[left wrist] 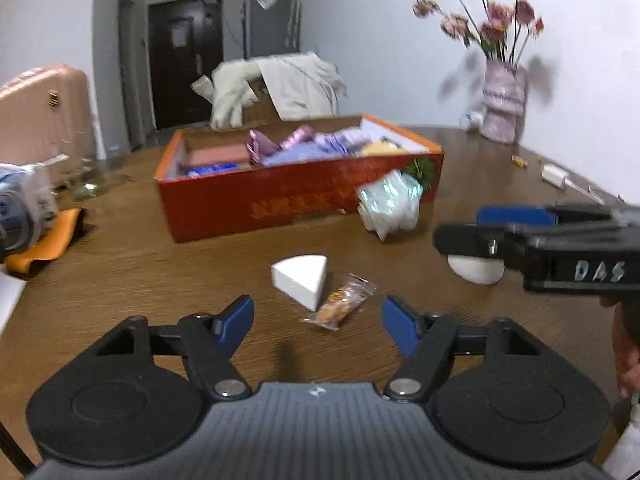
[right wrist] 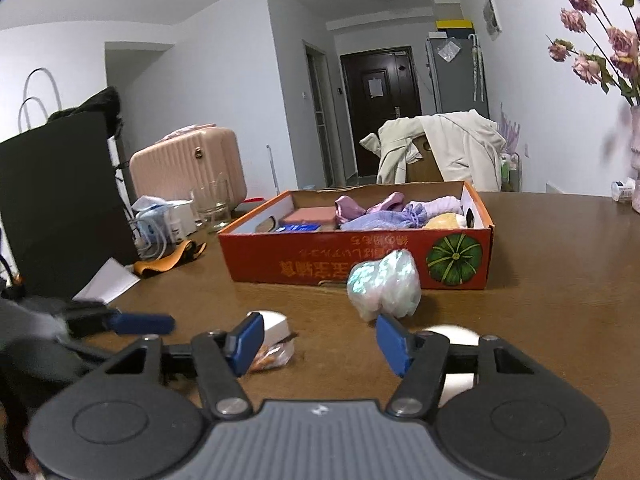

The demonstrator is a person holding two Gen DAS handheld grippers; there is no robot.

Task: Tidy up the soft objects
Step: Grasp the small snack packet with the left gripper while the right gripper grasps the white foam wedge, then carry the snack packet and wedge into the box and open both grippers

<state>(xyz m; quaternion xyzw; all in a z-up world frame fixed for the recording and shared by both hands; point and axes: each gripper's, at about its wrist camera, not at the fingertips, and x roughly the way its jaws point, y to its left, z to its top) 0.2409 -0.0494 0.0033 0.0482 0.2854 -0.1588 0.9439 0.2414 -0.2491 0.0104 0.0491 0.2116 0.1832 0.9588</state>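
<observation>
An orange cardboard box (left wrist: pixel 280 200) holds several soft purple, pink and yellow items; it also shows in the right wrist view (right wrist: pixel 360 258). A crumpled clear plastic bag (left wrist: pixel 390 204) lies against the box's front (right wrist: pixel 384 282). A white foam wedge (left wrist: pixel 302 280) and a snack packet (left wrist: pixel 340 306) lie on the table ahead of my left gripper (left wrist: pixel 318 322), which is open and empty. A white round piece (left wrist: pixel 476 270) sits under my right gripper, seen from the side. My right gripper (right wrist: pixel 320 342) is open and empty, just short of the bag.
A vase of pink flowers (left wrist: pixel 502 100) stands at the far right of the wooden table (left wrist: pixel 160 280). An orange strap (left wrist: pixel 52 240), glass jars (right wrist: pixel 212 208), a pink suitcase (right wrist: pixel 188 170) and a black bag (right wrist: pixel 60 208) are at the left. A white charger (left wrist: pixel 556 176) lies at the right.
</observation>
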